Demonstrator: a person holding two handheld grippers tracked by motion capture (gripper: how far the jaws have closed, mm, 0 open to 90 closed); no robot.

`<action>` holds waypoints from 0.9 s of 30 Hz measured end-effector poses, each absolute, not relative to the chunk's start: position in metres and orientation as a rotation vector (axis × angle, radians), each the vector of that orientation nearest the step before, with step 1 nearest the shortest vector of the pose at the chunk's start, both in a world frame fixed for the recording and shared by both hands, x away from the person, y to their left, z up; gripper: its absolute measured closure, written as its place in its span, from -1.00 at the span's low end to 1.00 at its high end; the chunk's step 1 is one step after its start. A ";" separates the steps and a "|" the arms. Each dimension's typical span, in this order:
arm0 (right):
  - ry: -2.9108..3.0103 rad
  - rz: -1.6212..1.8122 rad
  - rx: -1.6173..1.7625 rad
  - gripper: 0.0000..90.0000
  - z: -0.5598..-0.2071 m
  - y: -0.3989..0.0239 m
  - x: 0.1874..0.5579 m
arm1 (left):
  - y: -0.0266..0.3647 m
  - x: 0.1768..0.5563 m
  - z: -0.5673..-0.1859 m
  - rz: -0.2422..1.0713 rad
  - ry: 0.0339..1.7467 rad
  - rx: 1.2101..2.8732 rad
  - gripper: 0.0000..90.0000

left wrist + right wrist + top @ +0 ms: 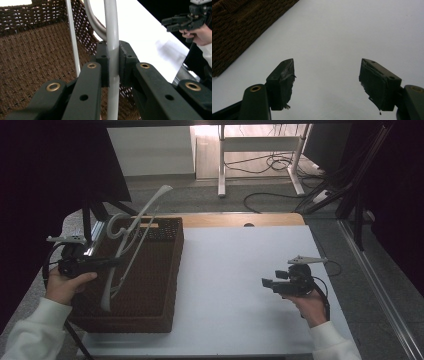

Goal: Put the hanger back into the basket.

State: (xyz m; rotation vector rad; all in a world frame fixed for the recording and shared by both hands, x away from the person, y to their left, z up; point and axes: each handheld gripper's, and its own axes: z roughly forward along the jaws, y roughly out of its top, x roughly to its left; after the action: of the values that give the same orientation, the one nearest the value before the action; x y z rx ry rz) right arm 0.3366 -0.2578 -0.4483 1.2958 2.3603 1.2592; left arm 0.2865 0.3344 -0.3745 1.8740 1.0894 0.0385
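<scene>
A white plastic clothes hanger (131, 240) stands tilted over the brown woven basket (150, 285) on the table's left side. My left gripper (116, 262) is shut on one arm of the hanger (111, 37), holding it above the basket's inside (37, 57); the hook curves up behind the jaws. My right gripper (266, 283) hovers over the white table at the right, held open with nothing between its pads (281, 83). In the left gripper view the right gripper (172, 22) and its hand appear at the top right.
The white tabletop (240, 285) stretches between basket and right hand. In the right gripper view a corner of the basket (239, 30) lies at the upper left. Beyond the table are a desk frame (260, 150) and floor cables (280, 165).
</scene>
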 end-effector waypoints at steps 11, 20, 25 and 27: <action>2.359 1.246 1.302 -0.36 -0.450 -0.257 0.337 | 0.346 0.283 -0.392 0.003 1.082 1.997 0.80; 2.362 1.241 1.305 -0.36 -0.451 -0.257 0.337 | 0.349 0.285 -0.405 -0.010 1.069 2.055 0.79; 2.363 1.239 1.304 -0.36 -0.452 -0.257 0.338 | 0.346 0.288 -0.414 -0.005 1.104 2.100 0.79; 2.365 1.240 1.305 -0.36 -0.452 -0.257 0.338 | 0.344 0.290 -0.418 -0.010 1.127 2.112 0.79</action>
State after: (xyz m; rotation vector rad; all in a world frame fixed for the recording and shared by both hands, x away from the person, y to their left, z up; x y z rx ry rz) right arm 0.3380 -0.2572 -0.4520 1.3052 2.3652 1.2399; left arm 0.2903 0.3441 -0.4181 2.1117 1.1270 -0.0098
